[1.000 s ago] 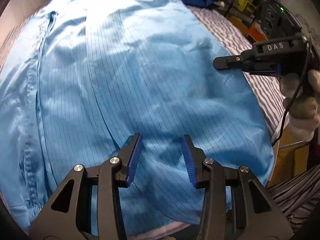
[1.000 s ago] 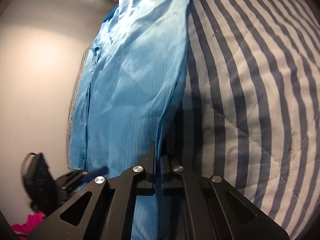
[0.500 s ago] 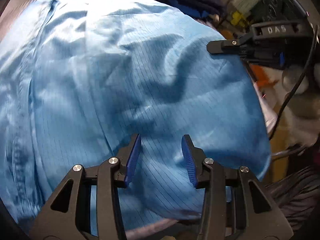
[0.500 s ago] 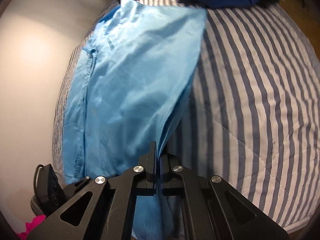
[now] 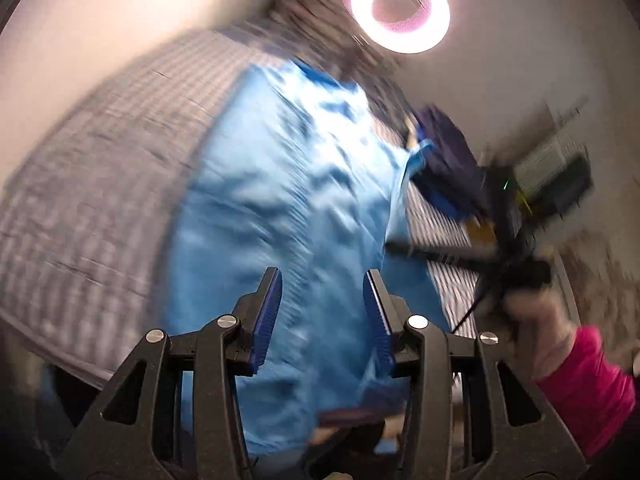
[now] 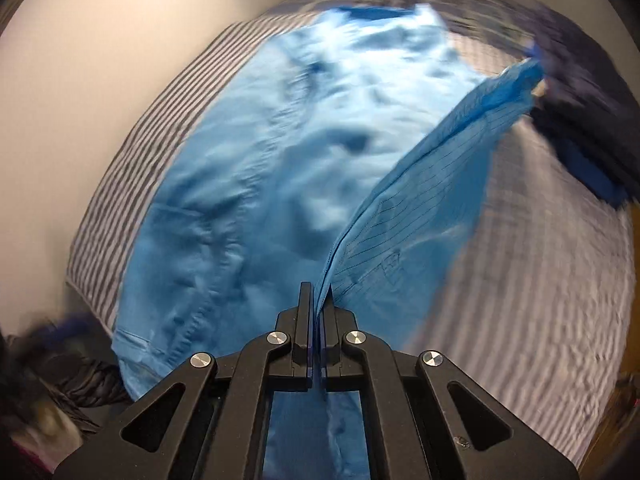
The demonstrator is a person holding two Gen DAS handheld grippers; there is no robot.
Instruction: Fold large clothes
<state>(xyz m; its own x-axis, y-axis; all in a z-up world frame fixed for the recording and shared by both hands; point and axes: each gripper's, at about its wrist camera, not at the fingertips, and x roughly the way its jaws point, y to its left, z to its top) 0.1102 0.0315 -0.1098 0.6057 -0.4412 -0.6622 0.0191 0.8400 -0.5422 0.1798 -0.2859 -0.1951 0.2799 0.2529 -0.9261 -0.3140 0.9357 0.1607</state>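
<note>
A large light-blue pinstriped garment (image 5: 280, 200) lies spread on the striped bed cover (image 5: 100, 184). My right gripper (image 6: 317, 288) is shut on the garment's right edge and holds a flap (image 6: 440, 168) up off the bed, over the rest of the garment (image 6: 260, 180). My left gripper (image 5: 320, 276) hovers over the garment's near end with its blue pads (image 5: 266, 312) apart; the cloth shows between and below them, and no pinch is visible. In the left wrist view the right gripper (image 5: 400, 247) is a blurred dark bar, held by a gloved hand (image 5: 532, 320) with a pink sleeve (image 5: 592, 380).
A pile of dark navy clothes (image 6: 580, 128) sits on the bed to the right of the garment. A ring light (image 5: 400, 12) glows against the white wall (image 6: 80, 80) behind the bed. Boxes and clutter (image 5: 560, 172) stand past the bed's right side.
Both grippers have risen, pulled back and rolled, so the whole bed and the wall now show. The right gripper has lifted the garment's edge into a raised flap. Both views are motion-blurred.
</note>
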